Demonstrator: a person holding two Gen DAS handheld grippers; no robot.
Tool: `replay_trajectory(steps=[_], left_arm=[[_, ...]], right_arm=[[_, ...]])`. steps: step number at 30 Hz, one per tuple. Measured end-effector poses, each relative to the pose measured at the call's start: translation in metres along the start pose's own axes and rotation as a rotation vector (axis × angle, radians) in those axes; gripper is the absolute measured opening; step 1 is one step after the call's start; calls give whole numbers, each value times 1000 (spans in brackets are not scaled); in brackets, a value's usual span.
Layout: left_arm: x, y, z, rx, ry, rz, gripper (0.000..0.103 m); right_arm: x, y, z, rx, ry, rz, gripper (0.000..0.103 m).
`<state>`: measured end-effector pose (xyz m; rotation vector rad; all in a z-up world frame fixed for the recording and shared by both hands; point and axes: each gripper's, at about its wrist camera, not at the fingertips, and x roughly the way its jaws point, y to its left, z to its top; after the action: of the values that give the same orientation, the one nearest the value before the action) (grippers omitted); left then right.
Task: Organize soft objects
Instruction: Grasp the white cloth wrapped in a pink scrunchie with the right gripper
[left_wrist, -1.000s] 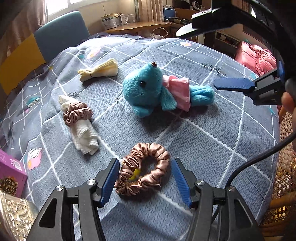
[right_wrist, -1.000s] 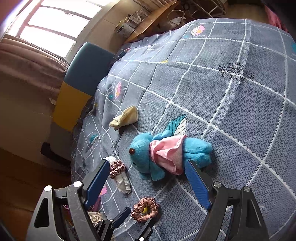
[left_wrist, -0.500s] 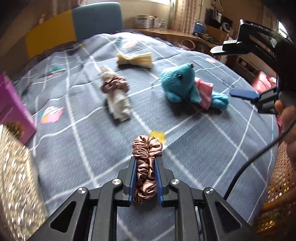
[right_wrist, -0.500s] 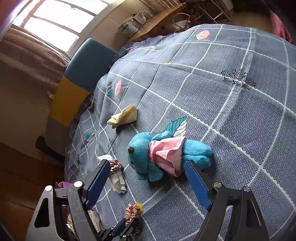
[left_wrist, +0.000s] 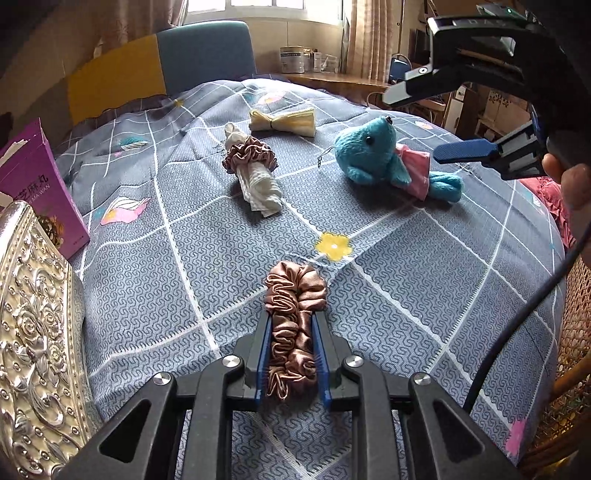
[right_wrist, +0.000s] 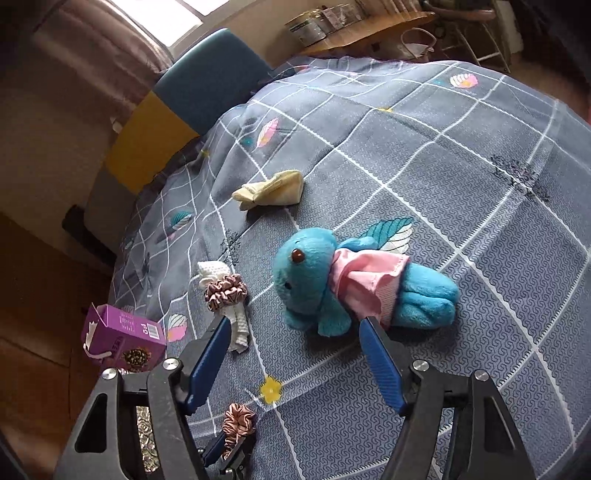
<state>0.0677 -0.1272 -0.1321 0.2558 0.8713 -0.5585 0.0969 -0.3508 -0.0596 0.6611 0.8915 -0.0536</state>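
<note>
My left gripper is shut on a brown satin scrunchie, squeezed flat between the blue pads just above the bedspread; its jaws are opening slightly. The held scrunchie also shows low in the right wrist view. My right gripper hovers over a blue plush toy in a pink dress. Its jaws are closing, with nothing between the pads. In the left wrist view the right gripper hangs beside the toy. A white rolled cloth wears a second scrunchie. A tied yellow cloth lies further back.
A grey checked bedspread covers the surface. At its left edge stand a purple box and a silver embossed box. A blue and yellow chair stands behind. A wicker seat and a person's hand are at the right.
My left gripper shut on the brown scrunchie, flattened it, and swung left toward the silver box. My right gripper rolled, its jaws narrowed, and it came nearer the plush toy.
</note>
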Motion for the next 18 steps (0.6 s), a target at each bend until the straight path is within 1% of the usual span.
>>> replay_trajectory(steps=[4,5,6,7,9,11,14,16,17,18], left_arm=[[-2,5,-3,-24,-6,-28,21],[-2,6,-3,-31,-8,-37,21],[-1,7,-3,-35,-9,-43,21],[-1,8,-3,-39,-10,-48,21],[-1,9,-3,-43,-12,-53,21],[-1,10,-4,-48,-15,-57,21],[-2,12,-4,-61,-18,-69,21],[-2,14,-5,-69,-18,-78,21],[-2,15,-5,-72,-19,-80,21],[-2,15,-5,-74,-20,-81,21]], right_arm=[[7,25,-9,-127,36,39,68],[9,31,-12,-158,52,49,65],[12,37,-14,-191,69,60,61],[15,44,-16,-217,89,72,59],[25,57,-17,-269,132,67,56],[35,73,-12,-324,148,59,56],[64,85,-1,-381,174,43,56],[87,89,6,-403,198,3,60],[98,91,8,-414,200,-29,66],[108,93,11,-425,204,-49,68]])
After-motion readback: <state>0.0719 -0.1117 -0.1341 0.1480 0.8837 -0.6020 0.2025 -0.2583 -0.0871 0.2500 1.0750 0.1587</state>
